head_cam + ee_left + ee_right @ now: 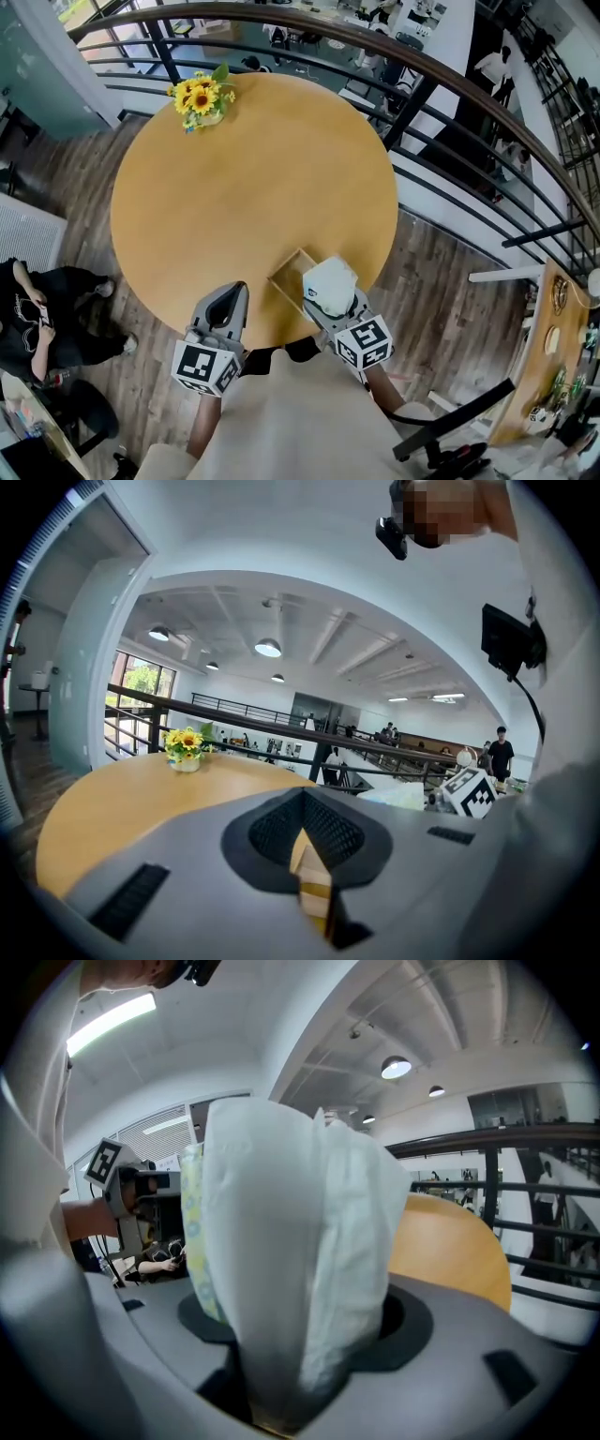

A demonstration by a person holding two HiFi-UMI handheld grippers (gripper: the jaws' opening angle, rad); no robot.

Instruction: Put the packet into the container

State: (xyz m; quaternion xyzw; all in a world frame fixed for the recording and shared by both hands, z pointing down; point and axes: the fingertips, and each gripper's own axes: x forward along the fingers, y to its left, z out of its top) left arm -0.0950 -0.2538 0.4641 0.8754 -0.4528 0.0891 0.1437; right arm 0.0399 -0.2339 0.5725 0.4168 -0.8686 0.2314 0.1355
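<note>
Two grippers hung at the near edge of the round table [234, 187] in the head view. The right gripper [337, 305] carried the white packet [330, 281] over the right part of the open wooden container [286, 272] at that edge, apparently poised for the drop. The left gripper view showed the left gripper [305, 817] clenched on nothing, probably just kept aside, while the right gripper view showed the packet clamped upright between its jaws, filling them.
</note>
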